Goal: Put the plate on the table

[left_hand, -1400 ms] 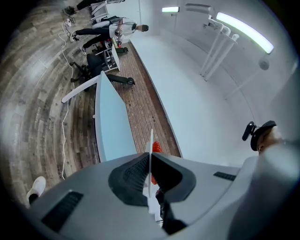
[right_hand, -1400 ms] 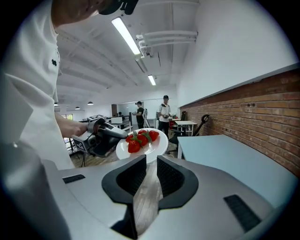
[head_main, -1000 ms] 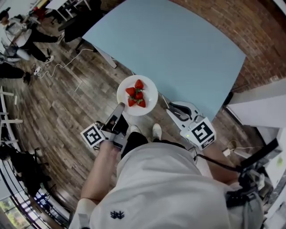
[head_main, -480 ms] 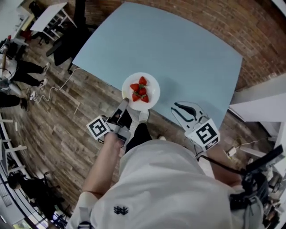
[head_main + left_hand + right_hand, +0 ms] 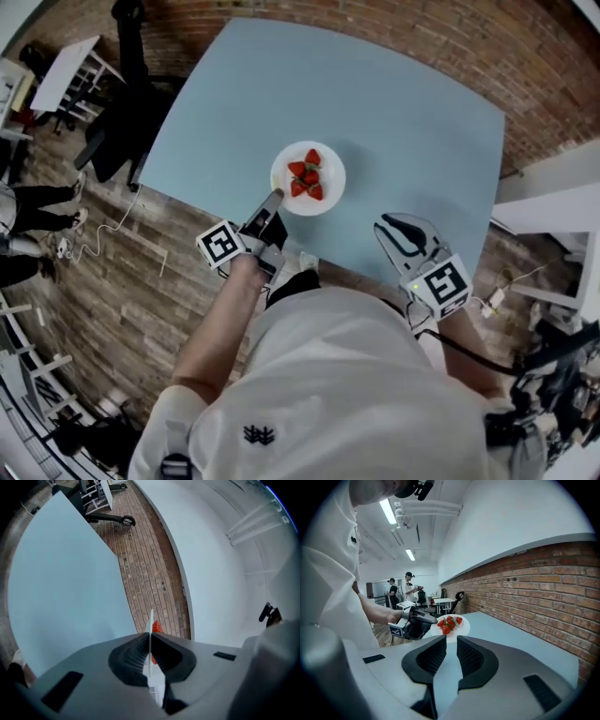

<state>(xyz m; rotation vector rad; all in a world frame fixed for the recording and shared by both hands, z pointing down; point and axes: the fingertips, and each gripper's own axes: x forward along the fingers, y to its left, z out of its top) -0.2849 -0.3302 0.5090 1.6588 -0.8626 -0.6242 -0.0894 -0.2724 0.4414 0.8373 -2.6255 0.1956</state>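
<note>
A white plate (image 5: 328,194) with several strawberries (image 5: 307,175) hangs over the near part of the light blue table (image 5: 412,122). My left gripper (image 5: 273,200) is shut on the plate's near rim. In the left gripper view the plate (image 5: 150,632) shows edge-on between the closed jaws, a strawberry (image 5: 156,627) just behind it. My right gripper (image 5: 405,228) stands open over the table's near edge, to the right of the plate, nothing in it. From the right gripper view the plate (image 5: 462,627) and the left gripper (image 5: 417,622) are in sight.
A brick wall (image 5: 450,37) runs along the table's far side. An office chair (image 5: 127,56) and a white desk (image 5: 66,70) stand at the left on the wooden floor (image 5: 112,281). Two people (image 5: 401,590) stand far off in the room.
My left gripper has carried the plate forward from above the floor to above the table's near part. The person has stepped up to the table and the right gripper came along.
</note>
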